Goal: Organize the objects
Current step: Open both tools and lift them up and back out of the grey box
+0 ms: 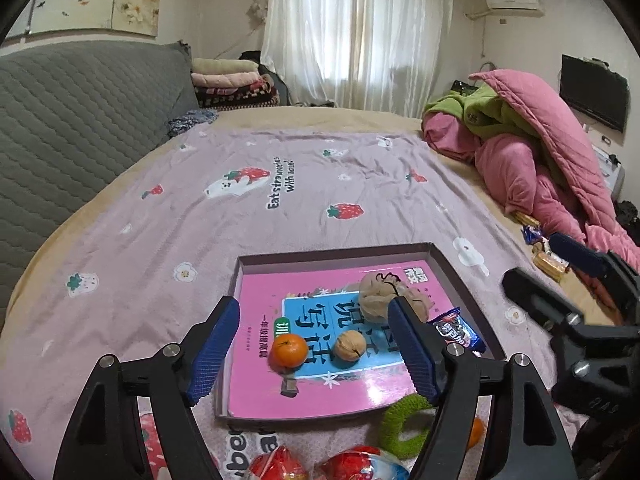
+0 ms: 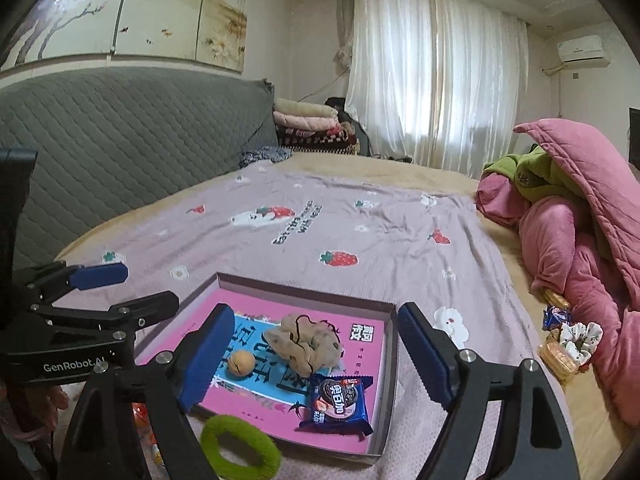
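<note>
We see our left claw (image 1: 314, 344) spread wide above the near part of a shallow box (image 1: 444, 258), its blue pads (image 1: 214, 354) clear of everything and nothing gripped between them; our right claw (image 2: 316, 354) stands just as wide over the same box, also empty, with its pads touching nothing.

The box lies on a lilac strawberry-print blanket (image 1: 240, 216) spread across the bed; a pink book (image 2: 360, 436) fills its floor. On the book rest a small orange (image 1: 289, 351), a walnut (image 1: 349, 345) just beside it, a beige scrunchie (image 1: 378, 290) further back, and a blue biscuit packet (image 2: 340, 402) at the box's right side. Outside the box, near its front edge, a green fuzzy ring (image 2: 240, 446) lies on the blanket; two red, shiny wrapped things (image 1: 276, 464) sit at the bottom of the left wrist view, too cropped for us to name.

At the right edge of the bed, more snack packets (image 2: 556, 316) and a white flowered scrunchie (image 2: 580, 338) lie against a heap of pink and green quilts (image 2: 572, 216). A grey quilted headboard (image 1: 80, 104) runs along the left, folded blankets (image 1: 228, 80) are stacked in the far corner, white curtains (image 1: 356, 32) cover the window, and an air conditioner (image 1: 514, 0) and a dark screen (image 1: 594, 92) hang on the right wall.
</note>
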Demonstrator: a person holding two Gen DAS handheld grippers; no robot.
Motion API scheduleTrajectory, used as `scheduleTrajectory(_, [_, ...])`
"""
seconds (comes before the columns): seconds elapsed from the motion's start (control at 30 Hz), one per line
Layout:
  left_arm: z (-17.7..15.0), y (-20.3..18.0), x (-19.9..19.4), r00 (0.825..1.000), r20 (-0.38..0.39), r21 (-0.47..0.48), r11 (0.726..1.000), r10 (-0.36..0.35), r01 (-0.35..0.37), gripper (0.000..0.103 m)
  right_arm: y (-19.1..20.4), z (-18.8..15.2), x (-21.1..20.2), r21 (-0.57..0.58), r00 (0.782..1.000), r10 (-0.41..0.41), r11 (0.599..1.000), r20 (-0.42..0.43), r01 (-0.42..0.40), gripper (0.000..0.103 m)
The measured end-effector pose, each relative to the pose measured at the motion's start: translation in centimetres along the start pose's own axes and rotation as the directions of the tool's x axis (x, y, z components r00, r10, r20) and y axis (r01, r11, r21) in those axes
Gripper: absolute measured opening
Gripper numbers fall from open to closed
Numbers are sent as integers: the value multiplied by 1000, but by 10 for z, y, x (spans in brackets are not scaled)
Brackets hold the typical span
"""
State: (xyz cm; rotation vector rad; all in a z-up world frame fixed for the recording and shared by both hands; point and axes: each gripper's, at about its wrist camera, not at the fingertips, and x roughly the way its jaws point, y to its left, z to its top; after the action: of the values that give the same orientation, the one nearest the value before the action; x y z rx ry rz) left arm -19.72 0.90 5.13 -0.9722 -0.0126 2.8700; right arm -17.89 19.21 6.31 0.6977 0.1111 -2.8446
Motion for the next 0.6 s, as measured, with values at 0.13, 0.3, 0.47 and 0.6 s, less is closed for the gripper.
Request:
scheduleTrajectory(0.13, [-2,8,-9,1000,20,-20,1000,11,-11,78,1,2,-13,15,1000,-4,1000,30,4,86])
scheduleTrajectory(0.3, [-1,14,-21,998,53,-34,999,19,-17,78,6,4,-24,18,999,5,1000,51,-6,89])
scheduleTrajectory(0.47, [0,14,-30,995,85,-14,999,48,-47,78,6,6,-32,19,995,22,1000,93,-24,89])
scheduleTrajectory(0.6, [0,14,-39,993,103,-3,999,53,-53,78,9,6,-33,9,995,31,999,96,-32,89])
